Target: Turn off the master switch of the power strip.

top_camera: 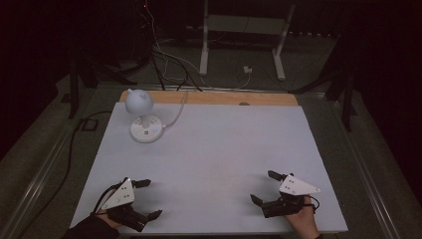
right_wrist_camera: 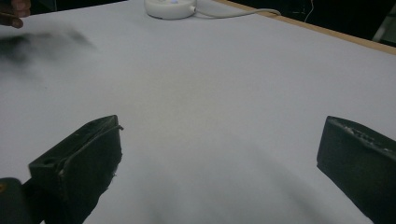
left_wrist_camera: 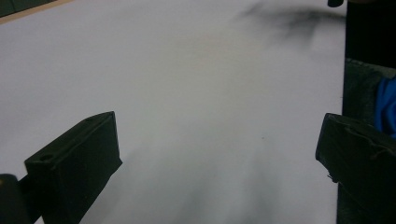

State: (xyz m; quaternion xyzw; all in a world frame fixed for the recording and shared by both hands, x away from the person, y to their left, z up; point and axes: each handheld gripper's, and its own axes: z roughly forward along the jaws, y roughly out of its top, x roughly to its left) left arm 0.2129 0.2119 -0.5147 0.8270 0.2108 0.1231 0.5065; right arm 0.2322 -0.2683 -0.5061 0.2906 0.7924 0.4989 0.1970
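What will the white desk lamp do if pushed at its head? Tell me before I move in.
The white desk lamp would probably tip rather than slide: its rounded head sits high on a thin neck above a small round base. Pushed at the base, it should slide on the smooth white tabletop. Its cable may tug it back.

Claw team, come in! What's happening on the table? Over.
Left claw open, empty. Right claw open, empty. White lamp stands far-left, untouched. Nothing between.
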